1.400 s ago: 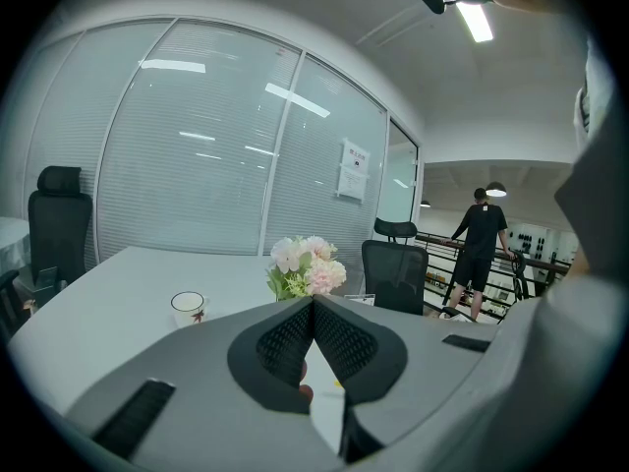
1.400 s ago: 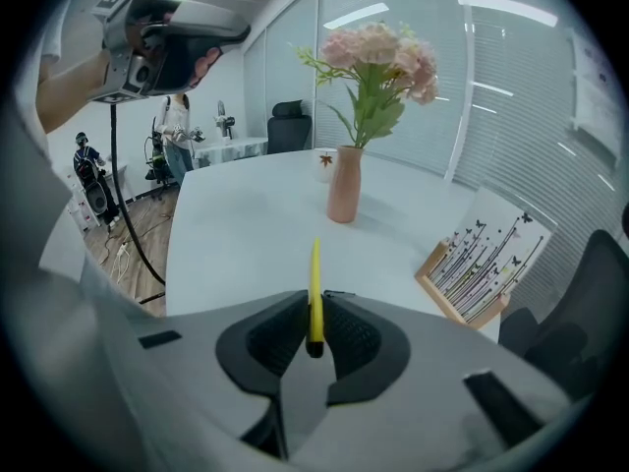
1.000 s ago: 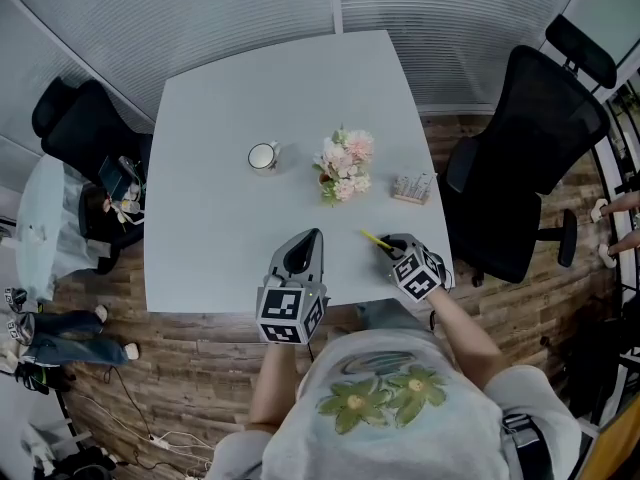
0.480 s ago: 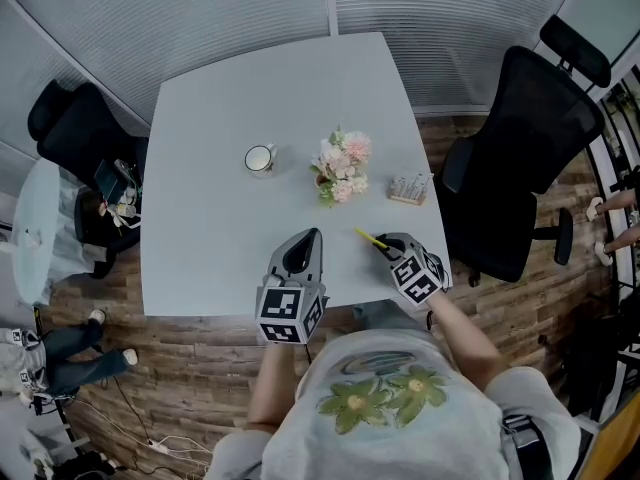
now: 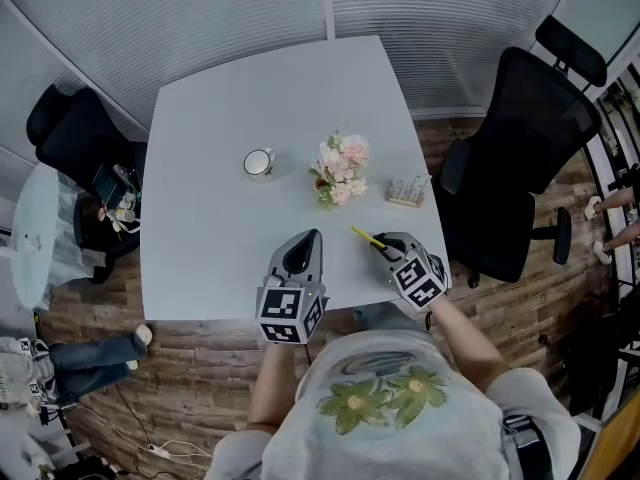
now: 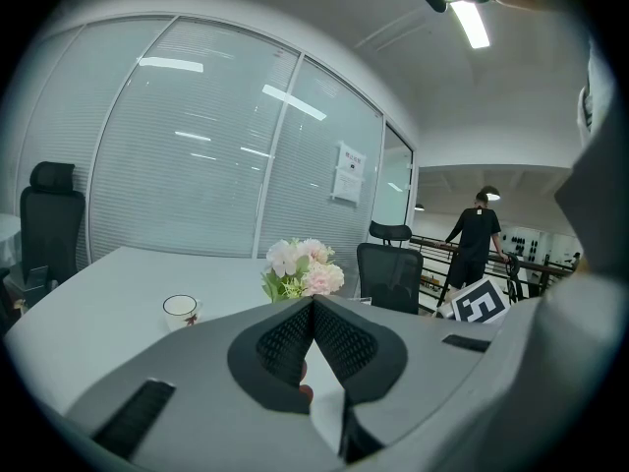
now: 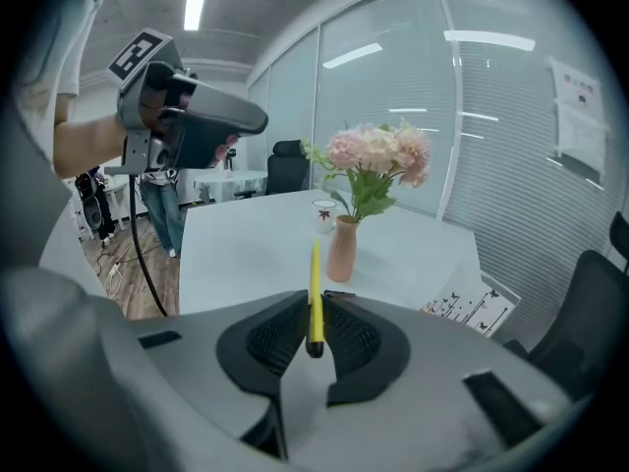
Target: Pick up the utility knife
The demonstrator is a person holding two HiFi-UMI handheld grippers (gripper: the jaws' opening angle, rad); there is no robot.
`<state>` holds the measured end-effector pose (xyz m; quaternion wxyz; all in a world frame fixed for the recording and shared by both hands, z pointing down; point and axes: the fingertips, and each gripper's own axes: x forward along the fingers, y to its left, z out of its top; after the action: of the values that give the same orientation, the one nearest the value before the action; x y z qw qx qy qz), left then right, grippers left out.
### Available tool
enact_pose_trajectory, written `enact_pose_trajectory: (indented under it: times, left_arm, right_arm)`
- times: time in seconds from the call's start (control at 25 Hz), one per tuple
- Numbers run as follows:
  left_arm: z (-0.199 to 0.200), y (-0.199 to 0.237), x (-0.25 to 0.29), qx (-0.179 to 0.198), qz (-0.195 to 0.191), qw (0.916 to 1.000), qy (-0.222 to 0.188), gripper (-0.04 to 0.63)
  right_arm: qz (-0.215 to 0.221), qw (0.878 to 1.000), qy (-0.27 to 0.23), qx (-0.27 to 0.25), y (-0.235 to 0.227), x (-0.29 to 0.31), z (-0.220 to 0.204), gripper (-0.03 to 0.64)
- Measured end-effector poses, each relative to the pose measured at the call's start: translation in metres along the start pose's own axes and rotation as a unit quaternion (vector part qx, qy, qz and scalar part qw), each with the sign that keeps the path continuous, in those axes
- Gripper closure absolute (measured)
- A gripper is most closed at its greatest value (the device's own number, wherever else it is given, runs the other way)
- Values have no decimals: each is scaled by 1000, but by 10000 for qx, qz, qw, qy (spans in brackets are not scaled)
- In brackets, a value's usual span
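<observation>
shirt: pale grey short-sleeved T-shirt (image 5: pixel 400 363), green-leaved flower print on the front
left tool (image 5: pixel 313 236): grey shell, black ribbed pads (image 6: pixel 285 342), black-and-white marker cube (image 5: pixel 290 313)
right tool (image 5: pixel 383 244): same grey shell, tilted marker cube (image 5: pixel 420 280)
cable: thin black cable (image 7: pixel 137 244) beneath left tool

The surface (image 5: pixel 215 233) is smooth, matt grey; the floor (image 5: pixel 200 343) is wood planks. The knife (image 7: pixel 314 264) looks glossy yellow plastic. The right claw (image 7: pixel 313 301) is matt grey plastic with black ribbed pads (image 7: pixel 278 337). The mug (image 5: pixel 260 161) is glossy.

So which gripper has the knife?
The right gripper, clamped on the yellow utility knife; the left gripper has its jaws together, empty.
</observation>
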<state>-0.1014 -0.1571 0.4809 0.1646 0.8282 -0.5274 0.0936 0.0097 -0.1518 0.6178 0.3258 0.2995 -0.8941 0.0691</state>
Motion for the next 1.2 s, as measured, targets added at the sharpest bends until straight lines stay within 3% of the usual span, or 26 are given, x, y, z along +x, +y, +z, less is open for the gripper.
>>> enact_pose_trajectory:
  times: [1.2]
  left_arm:
    - [9,-6,0,71,-106,9999,-66,584]
  right_arm:
    - [-223,9950,-973,66,-1,-56,70,561]
